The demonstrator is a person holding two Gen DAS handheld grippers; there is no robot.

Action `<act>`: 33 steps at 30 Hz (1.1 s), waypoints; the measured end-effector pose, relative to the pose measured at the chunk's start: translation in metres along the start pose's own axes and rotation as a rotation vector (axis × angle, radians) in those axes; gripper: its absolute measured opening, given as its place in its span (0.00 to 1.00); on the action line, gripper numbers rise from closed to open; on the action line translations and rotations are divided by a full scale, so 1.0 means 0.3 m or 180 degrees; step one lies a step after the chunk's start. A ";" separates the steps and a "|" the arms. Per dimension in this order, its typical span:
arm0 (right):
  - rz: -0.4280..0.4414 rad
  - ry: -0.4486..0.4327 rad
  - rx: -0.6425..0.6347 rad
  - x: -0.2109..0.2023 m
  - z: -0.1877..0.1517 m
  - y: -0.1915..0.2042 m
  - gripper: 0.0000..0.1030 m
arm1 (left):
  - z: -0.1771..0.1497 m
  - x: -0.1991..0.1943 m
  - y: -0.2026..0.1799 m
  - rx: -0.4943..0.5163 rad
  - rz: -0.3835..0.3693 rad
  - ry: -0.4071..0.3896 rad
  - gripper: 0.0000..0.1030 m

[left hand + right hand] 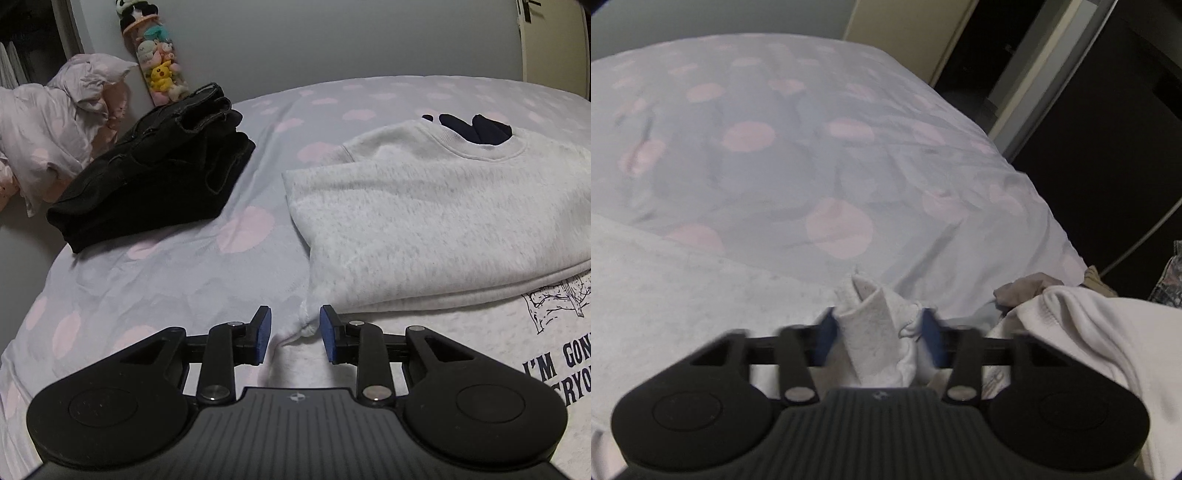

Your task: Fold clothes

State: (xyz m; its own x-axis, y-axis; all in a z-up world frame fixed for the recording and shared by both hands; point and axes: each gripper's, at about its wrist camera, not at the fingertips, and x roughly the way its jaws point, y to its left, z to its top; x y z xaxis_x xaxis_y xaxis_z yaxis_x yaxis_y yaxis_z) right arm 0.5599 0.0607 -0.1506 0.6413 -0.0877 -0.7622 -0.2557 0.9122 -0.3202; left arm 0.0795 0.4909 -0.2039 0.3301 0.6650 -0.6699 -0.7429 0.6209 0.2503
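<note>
The pale grey fleecy cloth sweatshirt (436, 218) looks soft and matt; left of it lie black, coarse denim-like trousers (155, 173). Beneath it, the pink-dotted bedsheet (166, 280) is smooth cloth.

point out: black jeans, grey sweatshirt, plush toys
black jeans (155, 173), left wrist view, middle of the folded stack.
grey sweatshirt (443, 214), left wrist view, centre of the folded-over back panel.
plush toys (160, 72), left wrist view, on the yellow one.

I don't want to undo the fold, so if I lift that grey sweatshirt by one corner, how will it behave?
The grey sweatshirt will probably flop and unfold: it is thick, soft fleece, already creased over itself. Likely heavy enough to sag; the corner in the right tongs bunches up.
</note>
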 end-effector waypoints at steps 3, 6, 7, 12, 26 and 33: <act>-0.0051 0.0006 0.0223 -0.009 0.019 -0.040 0.08 | 0.007 -0.001 0.008 -0.0028 0.0010 -0.0013 0.33; -0.0183 -0.0093 0.0389 -0.060 0.059 -0.100 0.08 | 0.013 0.001 0.024 -0.0112 0.0011 0.0009 0.33; -0.0209 -0.0137 0.0457 -0.085 0.079 -0.124 0.08 | 0.015 0.003 0.029 -0.0146 0.0018 0.0024 0.33; -0.0153 -0.0480 0.0757 -0.293 0.212 -0.207 0.07 | 0.026 -0.014 0.051 -0.0217 0.0106 0.0012 0.33; 0.0508 -0.1640 0.0365 -1.101 0.517 0.162 0.07 | 0.035 -0.090 0.214 -0.0699 0.0031 -0.0131 0.33; 0.0783 -0.1881 -0.0120 -1.386 0.527 0.538 0.08 | 0.027 -0.099 0.287 -0.0941 -0.0133 -0.0058 0.33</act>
State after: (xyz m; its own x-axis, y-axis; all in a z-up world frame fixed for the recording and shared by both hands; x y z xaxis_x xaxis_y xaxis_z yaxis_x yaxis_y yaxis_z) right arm 0.3663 0.3078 0.2035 0.8485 0.3676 -0.3807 -0.4646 0.8619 -0.2030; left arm 0.0105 0.5279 -0.1568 0.3723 0.6504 -0.6621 -0.8650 0.5018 0.0066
